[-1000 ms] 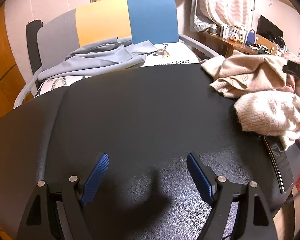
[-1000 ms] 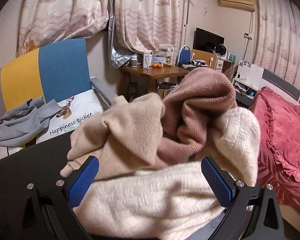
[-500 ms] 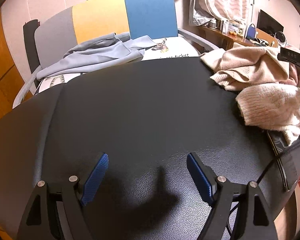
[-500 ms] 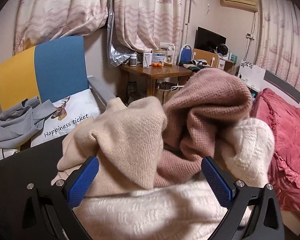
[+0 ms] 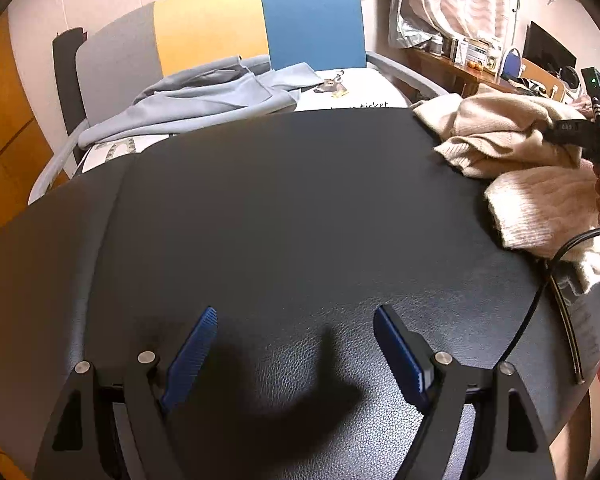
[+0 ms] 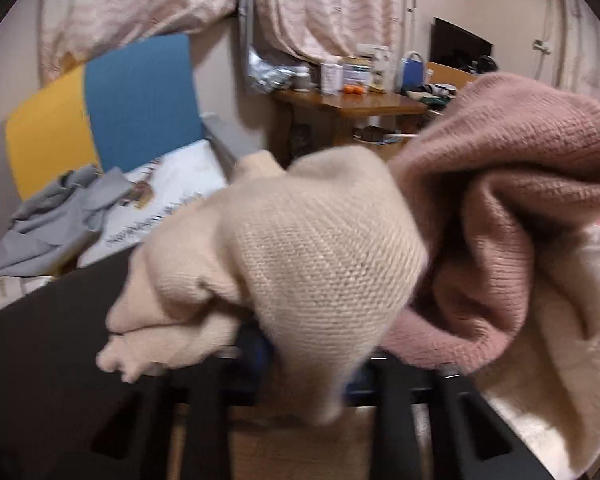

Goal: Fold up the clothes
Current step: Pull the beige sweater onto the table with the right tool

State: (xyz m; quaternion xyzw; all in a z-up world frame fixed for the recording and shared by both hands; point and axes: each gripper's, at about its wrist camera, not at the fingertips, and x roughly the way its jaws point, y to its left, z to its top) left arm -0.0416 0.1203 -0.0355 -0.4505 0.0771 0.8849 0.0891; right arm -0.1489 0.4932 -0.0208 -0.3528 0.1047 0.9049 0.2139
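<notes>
A heap of knitwear lies at the right end of the black table [image 5: 280, 200]: a beige sweater [image 6: 319, 260], a dusty-pink sweater [image 6: 519, 200] and a cream knit [image 6: 559, 360]. My right gripper [image 6: 307, 360] is closing its jaws, and a fold of the beige sweater sits pinched between the blue pads, which it mostly hides. In the left wrist view the beige sweater [image 5: 499, 136] and cream knit [image 5: 539, 208] lie far right. My left gripper [image 5: 295, 316] hangs open over bare table, nothing between its fingers.
Behind the table stands a chair [image 5: 260, 28] with a grey, yellow and blue back, carrying a grey-blue garment [image 5: 204, 96] and a white deer cushion [image 5: 347, 88]. A black cable [image 5: 539, 292] trails off the table's right edge. A cluttered wooden desk [image 6: 351, 100] stands behind.
My right gripper pushed forward and down into the heap and its jaws came together on the beige sweater. The left gripper stayed open in place.
</notes>
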